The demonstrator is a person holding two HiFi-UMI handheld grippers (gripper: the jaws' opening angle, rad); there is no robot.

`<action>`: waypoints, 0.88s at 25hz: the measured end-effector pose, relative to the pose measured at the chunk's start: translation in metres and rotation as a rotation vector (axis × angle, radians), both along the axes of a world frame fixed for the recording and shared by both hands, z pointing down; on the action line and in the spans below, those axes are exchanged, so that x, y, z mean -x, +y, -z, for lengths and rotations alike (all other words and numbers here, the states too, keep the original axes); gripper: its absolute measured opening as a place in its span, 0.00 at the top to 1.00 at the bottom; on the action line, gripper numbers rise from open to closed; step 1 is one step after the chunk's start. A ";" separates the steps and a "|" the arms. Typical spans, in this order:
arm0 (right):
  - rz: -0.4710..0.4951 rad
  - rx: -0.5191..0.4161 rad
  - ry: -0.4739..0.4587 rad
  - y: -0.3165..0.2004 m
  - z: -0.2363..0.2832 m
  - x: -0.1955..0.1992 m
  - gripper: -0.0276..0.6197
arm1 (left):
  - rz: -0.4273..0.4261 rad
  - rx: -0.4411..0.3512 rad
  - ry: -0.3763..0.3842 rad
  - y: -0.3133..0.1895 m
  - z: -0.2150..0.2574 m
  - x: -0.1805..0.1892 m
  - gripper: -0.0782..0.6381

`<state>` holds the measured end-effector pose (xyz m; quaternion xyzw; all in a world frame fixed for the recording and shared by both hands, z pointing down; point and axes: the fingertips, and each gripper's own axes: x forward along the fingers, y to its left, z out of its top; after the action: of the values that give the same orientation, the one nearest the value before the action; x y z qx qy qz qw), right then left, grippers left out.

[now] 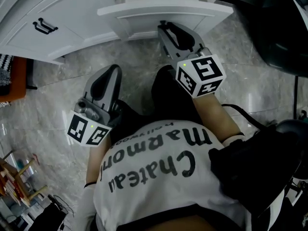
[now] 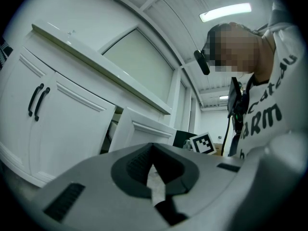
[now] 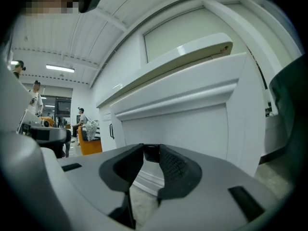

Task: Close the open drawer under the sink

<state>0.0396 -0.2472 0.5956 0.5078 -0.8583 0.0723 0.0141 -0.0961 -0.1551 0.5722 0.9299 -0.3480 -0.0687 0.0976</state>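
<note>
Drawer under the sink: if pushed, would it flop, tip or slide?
Likely stiff: the drawer has a solid-looking panelled front. Probably slides straight back, not tipping, since it sits in the cabinet. Its glossy white face may be slippery.

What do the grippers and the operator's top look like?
The left gripper and right gripper have grey shells and dark ribbed fingers. Each carries a white cube with black square markers and a small green light. The person wears a white T-shirt with black lettering.

The open drawer (image 1: 166,14) juts out to the right of the cabinet doors (image 1: 67,30).
</note>
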 end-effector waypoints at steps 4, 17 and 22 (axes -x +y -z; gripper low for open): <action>0.005 -0.014 0.031 0.001 0.000 0.001 0.79 | 0.010 0.011 0.013 0.002 -0.001 0.005 0.88; 0.003 -0.020 0.037 0.002 0.000 0.001 0.80 | 0.002 0.011 0.008 0.013 -0.002 -0.004 0.88; -0.002 -0.022 0.039 0.001 0.001 0.001 0.80 | 0.019 0.011 0.007 0.017 -0.003 -0.002 0.88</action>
<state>0.0389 -0.2459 0.5946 0.5100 -0.8581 0.0531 0.0254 -0.0943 -0.1378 0.5754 0.9258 -0.3567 -0.0710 0.1032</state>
